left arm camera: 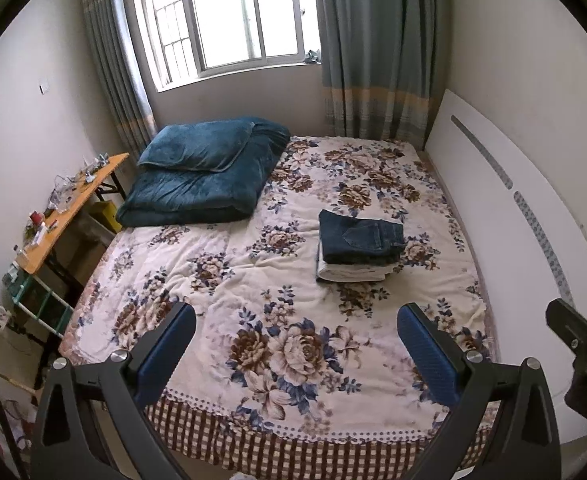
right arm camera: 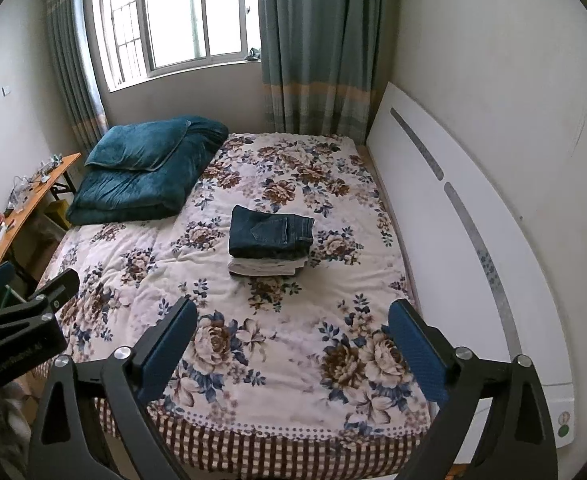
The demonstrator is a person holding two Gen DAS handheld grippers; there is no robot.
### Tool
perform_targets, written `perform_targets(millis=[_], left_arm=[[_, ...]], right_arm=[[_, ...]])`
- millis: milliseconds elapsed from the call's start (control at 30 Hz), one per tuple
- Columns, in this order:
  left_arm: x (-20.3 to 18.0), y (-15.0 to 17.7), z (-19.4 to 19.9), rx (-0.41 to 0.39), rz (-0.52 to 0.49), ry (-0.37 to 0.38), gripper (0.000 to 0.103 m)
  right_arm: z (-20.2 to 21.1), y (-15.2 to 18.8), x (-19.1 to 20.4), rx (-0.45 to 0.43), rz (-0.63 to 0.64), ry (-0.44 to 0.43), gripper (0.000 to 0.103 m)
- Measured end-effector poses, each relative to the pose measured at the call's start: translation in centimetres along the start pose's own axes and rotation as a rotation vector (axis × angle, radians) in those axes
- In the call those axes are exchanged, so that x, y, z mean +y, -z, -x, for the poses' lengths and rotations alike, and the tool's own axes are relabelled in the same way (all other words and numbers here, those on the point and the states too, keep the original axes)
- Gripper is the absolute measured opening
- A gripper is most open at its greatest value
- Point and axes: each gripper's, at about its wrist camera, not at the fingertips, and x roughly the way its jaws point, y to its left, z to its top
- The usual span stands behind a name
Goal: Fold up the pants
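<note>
Folded dark blue jeans (left arm camera: 359, 240) (right arm camera: 271, 232) lie on top of a folded white garment (left arm camera: 351, 272) (right arm camera: 263, 267), a neat stack in the middle-right of the floral bed cover (left arm camera: 253, 280) (right arm camera: 293, 320). My left gripper (left arm camera: 295, 320) is open and empty, held back over the foot of the bed, well short of the stack. My right gripper (right arm camera: 293, 316) is likewise open with nothing between its blue pads. Each gripper also shows at the edge of the other's view.
A folded teal quilt with a pillow (left arm camera: 201, 176) (right arm camera: 141, 172) sits at the far left of the bed. A white headboard panel (left arm camera: 513, 216) (right arm camera: 465, 216) leans on the right wall. A cluttered orange table (left arm camera: 65, 212) stands left of the bed. Window and curtains are behind.
</note>
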Motion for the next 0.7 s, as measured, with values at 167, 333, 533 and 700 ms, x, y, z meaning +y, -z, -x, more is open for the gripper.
perform_targets(millis=[167, 333, 533, 700], left_arm=[[0.09, -0.34, -0.31, 0.002, 0.005, 0.001, 0.103], [0.01, -0.31, -0.44, 0.01, 0.013, -0.007, 0.103], [-0.05, -0.3, -0.4, 0.009, 0.012, -0.007, 0.103], [-0.55, 0.04, -0.42, 0.009, 0.003, 0.001, 0.103]], right_arm=[[-0.22, 0.02, -0.12, 0.004, -0.003, 0.0, 0.1], [-0.64, -0.3, -0.25, 0.006, 0.002, -0.001, 0.1], [-0.83, -0.01, -0.67, 0.005, -0.009, -0.003, 0.1], [-0.73, 0.27, -0.89, 0.005, -0.016, -0.007, 0.1]])
